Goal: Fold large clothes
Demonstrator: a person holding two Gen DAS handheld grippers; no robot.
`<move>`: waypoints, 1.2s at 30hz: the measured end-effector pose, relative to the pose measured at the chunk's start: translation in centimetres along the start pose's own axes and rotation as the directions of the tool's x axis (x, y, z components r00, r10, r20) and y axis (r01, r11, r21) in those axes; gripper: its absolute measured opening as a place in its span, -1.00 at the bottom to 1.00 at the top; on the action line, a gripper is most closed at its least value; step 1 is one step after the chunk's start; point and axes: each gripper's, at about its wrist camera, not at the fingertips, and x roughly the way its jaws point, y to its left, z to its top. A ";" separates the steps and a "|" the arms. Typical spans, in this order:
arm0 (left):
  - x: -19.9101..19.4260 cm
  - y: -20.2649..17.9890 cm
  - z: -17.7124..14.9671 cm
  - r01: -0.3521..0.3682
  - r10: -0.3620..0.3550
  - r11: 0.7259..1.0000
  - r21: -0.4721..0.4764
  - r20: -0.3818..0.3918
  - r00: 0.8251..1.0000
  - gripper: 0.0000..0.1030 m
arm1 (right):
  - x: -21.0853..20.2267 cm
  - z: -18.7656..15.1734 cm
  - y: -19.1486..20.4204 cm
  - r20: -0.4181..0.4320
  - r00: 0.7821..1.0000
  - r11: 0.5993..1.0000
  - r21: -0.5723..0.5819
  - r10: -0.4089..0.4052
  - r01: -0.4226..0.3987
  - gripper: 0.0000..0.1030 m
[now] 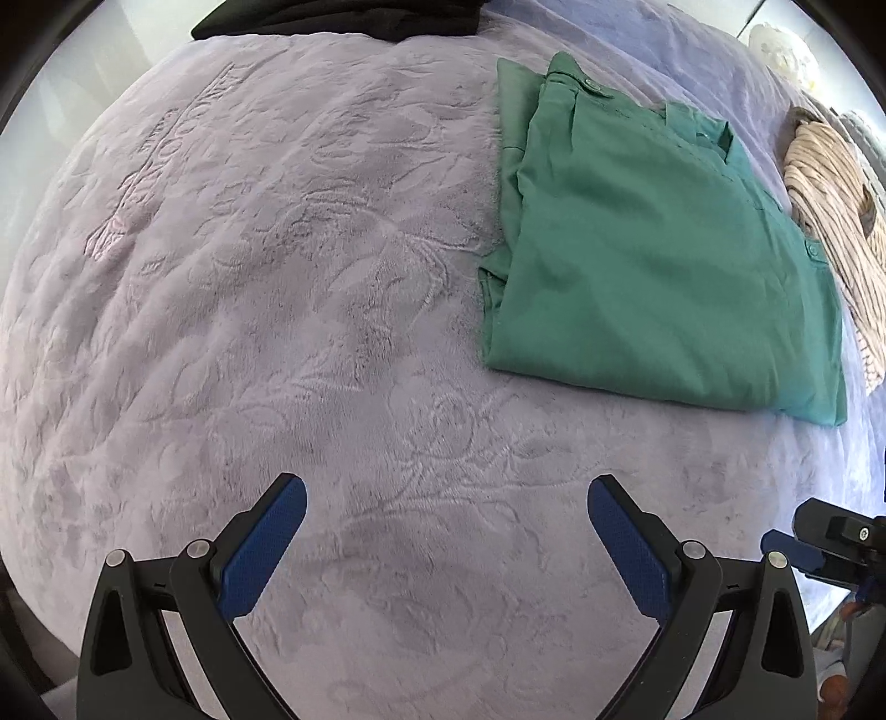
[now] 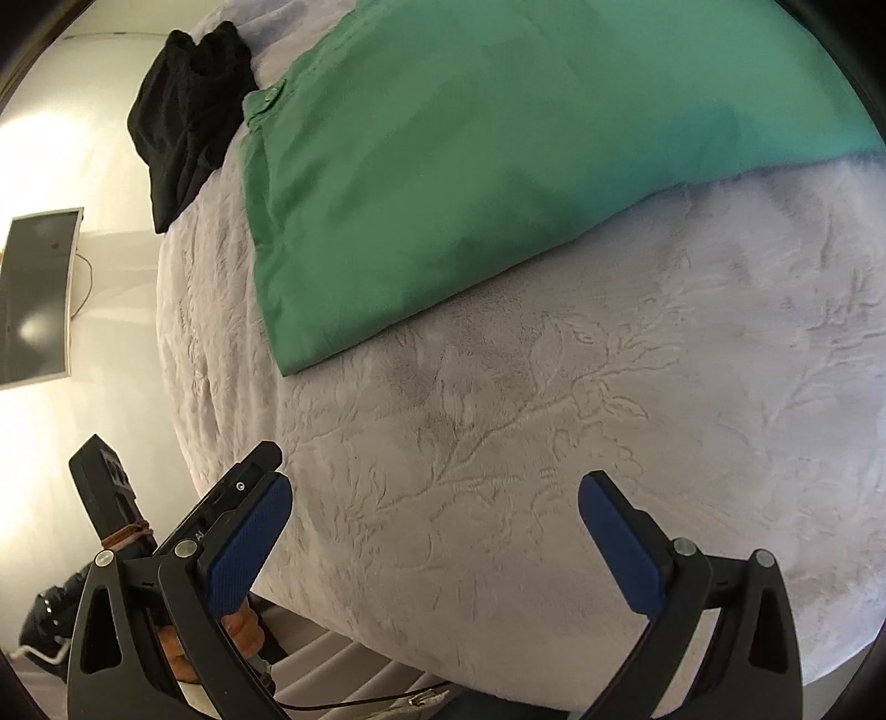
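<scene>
Item: green garment [image 1: 653,249], folded to a compact rectangle, lying flat on the lilac embossed blanket [image 1: 277,277] of the bed, between a black garment [image 1: 332,19] at the far edge and a beige striped garment [image 1: 830,221] just beside it. Left claw [image 1: 446,531] and right claw [image 2: 434,531]: both spread wide, empty, above bare blanket, apart from the green garment. Risk: loose layered edges may slip open if one claw pinches only the top ply.
</scene>
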 end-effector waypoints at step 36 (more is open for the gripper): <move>3.0 5.4 1.1 0.069 -0.060 0.992 -0.103 0.091 0.994 0.98 | 8.7 4.7 2.0 0.121 0.898 0.883 0.171 0.422 -0.438 0.99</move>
